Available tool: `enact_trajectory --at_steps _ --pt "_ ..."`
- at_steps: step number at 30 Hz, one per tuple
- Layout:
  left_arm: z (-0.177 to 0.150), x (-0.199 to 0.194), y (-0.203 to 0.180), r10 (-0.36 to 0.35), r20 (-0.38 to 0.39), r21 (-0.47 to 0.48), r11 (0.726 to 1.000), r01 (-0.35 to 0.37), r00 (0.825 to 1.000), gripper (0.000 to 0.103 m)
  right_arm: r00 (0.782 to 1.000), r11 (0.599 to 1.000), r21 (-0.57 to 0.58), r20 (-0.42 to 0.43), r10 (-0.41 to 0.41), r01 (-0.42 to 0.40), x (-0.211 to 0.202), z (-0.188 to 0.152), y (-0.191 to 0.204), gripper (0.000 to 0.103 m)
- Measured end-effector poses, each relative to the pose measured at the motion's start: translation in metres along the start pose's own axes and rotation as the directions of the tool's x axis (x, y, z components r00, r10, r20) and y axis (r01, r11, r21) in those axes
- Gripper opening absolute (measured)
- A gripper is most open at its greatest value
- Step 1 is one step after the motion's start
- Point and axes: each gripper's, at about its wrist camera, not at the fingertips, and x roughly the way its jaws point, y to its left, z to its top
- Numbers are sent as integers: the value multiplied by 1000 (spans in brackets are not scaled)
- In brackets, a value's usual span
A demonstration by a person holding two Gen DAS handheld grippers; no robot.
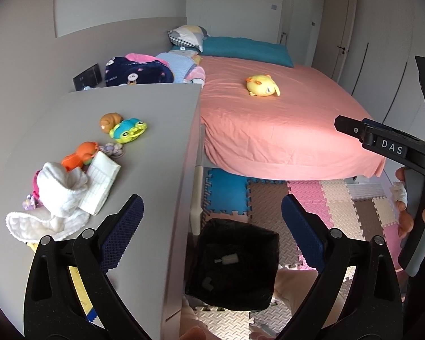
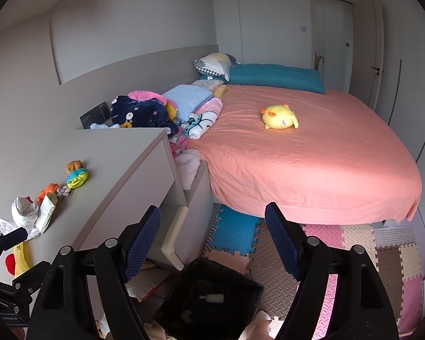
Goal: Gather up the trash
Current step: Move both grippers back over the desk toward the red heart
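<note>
Bedroom, left wrist view: left tongs gape wide, empty, above the black-lined trash bin beside the tabletop; scraps lie inside. Right wrist view: right tongs likewise open, empty, over the bin. Recommend next approaching the crumpled white cloths squarely.

A black-lined trash bin is seen standing upright and uncovered on the foam-tile floor, just beside the grey dresser. Inside it, a small white scrap and a smaller pale piece are seen lying against the dark liner.
</note>
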Motion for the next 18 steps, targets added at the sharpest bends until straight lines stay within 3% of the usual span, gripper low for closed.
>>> enact_trajectory --at_steps 18 --pt "-23 -36 63 122 22 -102 988 -119 992 96 996 992 -85 -20 89 -90 11 -3 65 77"
